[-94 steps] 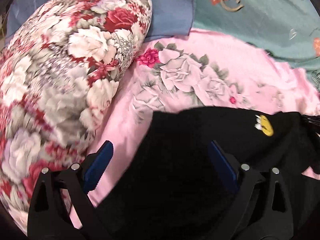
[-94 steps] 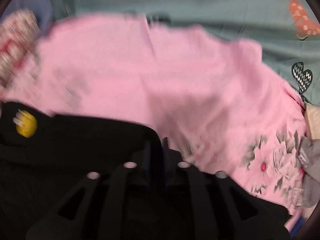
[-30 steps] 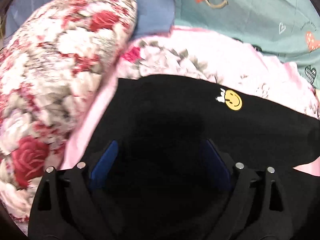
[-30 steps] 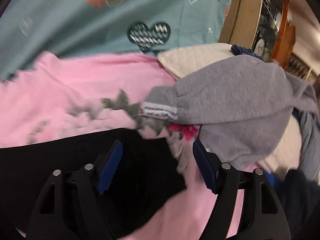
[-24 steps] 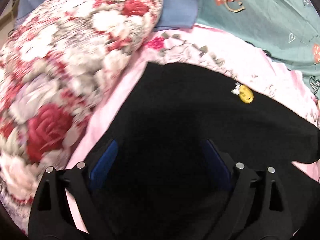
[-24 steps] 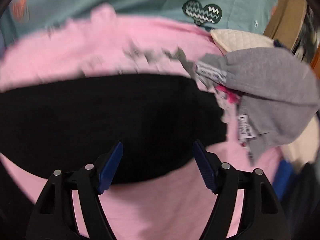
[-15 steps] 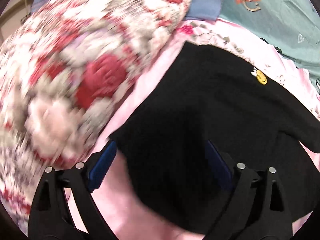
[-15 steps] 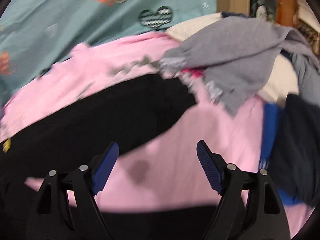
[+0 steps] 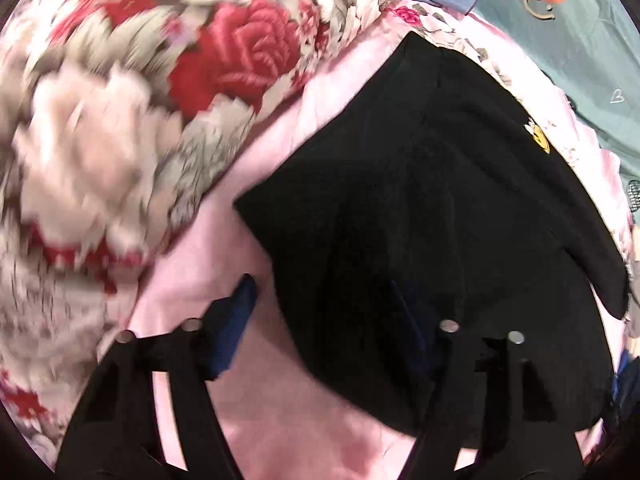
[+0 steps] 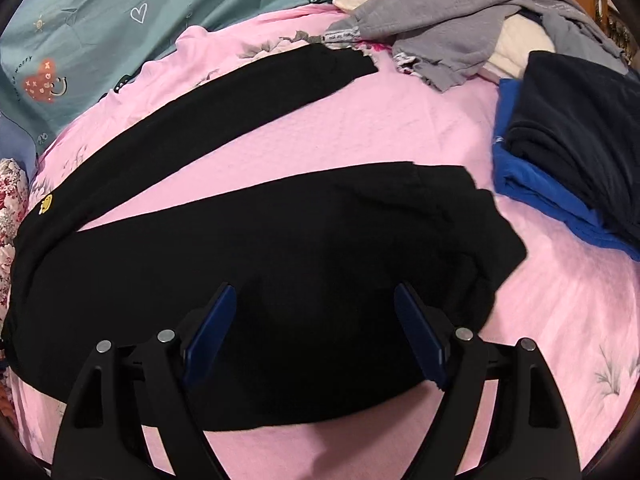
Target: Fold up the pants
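Black pants lie on a pink floral sheet, their two legs spread in a V, with a yellow smiley patch near the waist. In the left wrist view my left gripper hangs over the waist's near-left corner. Its jaws are closing with the fabric's edge between them. The left pad still stands apart from the cloth over the pink sheet, and the other pad is over the black fabric. My right gripper stands open just above the near leg, short of its crumpled end.
A big red-and-white floral pillow crowds the left of the waist. Grey clothes lie past the far leg's end. A folded blue and dark stack sits to the right. A teal patterned sheet runs along the back.
My left gripper slid to the waist's near-left corner and its jaws narrowed. My right gripper swung away from the grey garment and far leg to above the near leg.
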Tool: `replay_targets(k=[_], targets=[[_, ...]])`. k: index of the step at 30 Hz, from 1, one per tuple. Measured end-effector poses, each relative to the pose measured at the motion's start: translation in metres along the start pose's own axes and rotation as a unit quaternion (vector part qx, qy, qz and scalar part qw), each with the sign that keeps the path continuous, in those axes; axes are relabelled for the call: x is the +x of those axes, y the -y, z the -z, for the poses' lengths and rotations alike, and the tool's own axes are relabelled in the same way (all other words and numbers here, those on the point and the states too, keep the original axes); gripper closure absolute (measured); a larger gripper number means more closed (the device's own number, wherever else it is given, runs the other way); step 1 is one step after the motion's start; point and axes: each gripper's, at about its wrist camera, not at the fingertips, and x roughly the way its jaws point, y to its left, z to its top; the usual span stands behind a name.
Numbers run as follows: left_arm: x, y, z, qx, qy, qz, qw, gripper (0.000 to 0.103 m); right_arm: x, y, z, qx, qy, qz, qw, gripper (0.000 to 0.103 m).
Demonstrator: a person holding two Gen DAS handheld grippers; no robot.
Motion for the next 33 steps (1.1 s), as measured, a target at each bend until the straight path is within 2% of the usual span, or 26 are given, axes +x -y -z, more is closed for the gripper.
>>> replay_targets(k=[2,3,5,8,13,15,17,18,20,24,27,30,31,32,33], targets=[[0.003,0.007,-0.007,0.004,-0.006,0.0,1.0,0.062,-0.006,0.004,0.002,0.001,0.007,0.01,1.0,0.021],[0.003,0.009,-0.009,0.003,-0.007,-0.004,1.0,0.066,-0.014,0.008,0.003,0.008,0.016,0.011,1.0,0.021],[0.002,0.015,-0.011,0.007,-0.004,-0.02,0.9998,0.083,-0.021,0.02,0.005,0.019,0.024,0.013,0.999,0.021],[-0.009,0.021,-0.007,0.021,0.013,-0.04,0.9989,0.087,-0.03,0.044,0.004,0.05,0.029,0.042,0.997,0.021],[-0.025,0.019,-0.003,0.021,0.031,-0.041,0.9985,0.087,-0.015,0.074,0.003,0.102,0.008,0.059,0.993,0.021],[-0.024,0.017,-0.002,0.015,0.032,-0.036,0.9987,0.087,-0.01,0.072,-0.001,0.099,0.017,0.057,0.993,0.032],[-0.025,0.014,-0.001,0.002,0.031,-0.035,0.9989,0.087,-0.006,0.074,-0.007,0.106,0.018,0.043,0.993,0.087],[-0.026,0.012,0.001,-0.001,0.031,-0.037,0.9988,0.087,-0.003,0.077,-0.01,0.116,0.015,0.026,0.993,0.088],[-0.036,0.009,0.005,-0.007,0.041,-0.039,0.9984,0.087,-0.006,0.081,-0.016,0.122,0.024,0.021,0.992,0.09],[-0.06,0.006,0.017,-0.009,0.052,-0.032,0.9981,0.087,-0.044,0.088,-0.025,0.114,0.067,-0.003,0.991,0.09],[-0.077,0.009,0.035,0.006,0.053,-0.029,0.9981,0.087,-0.069,0.098,-0.027,0.104,0.083,0.016,0.991,0.09],[-0.072,0.007,0.049,0.016,0.034,-0.027,0.9989,0.085,-0.08,0.123,-0.02,0.123,0.078,0.025,0.989,0.09],[-0.066,0.006,0.05,0.017,0.027,-0.033,0.9989,0.079,-0.073,0.131,-0.016,0.126,0.059,0.03,0.99,0.089],[-0.058,0.005,0.052,0.018,0.018,-0.044,0.9987,0.063,-0.062,0.133,-0.014,0.12,0.037,0.04,0.991,0.087],[-0.051,0.003,0.053,0.019,0.009,-0.06,0.998,0.053,-0.052,0.136,-0.011,0.112,0.016,0.059,0.992,0.083]])
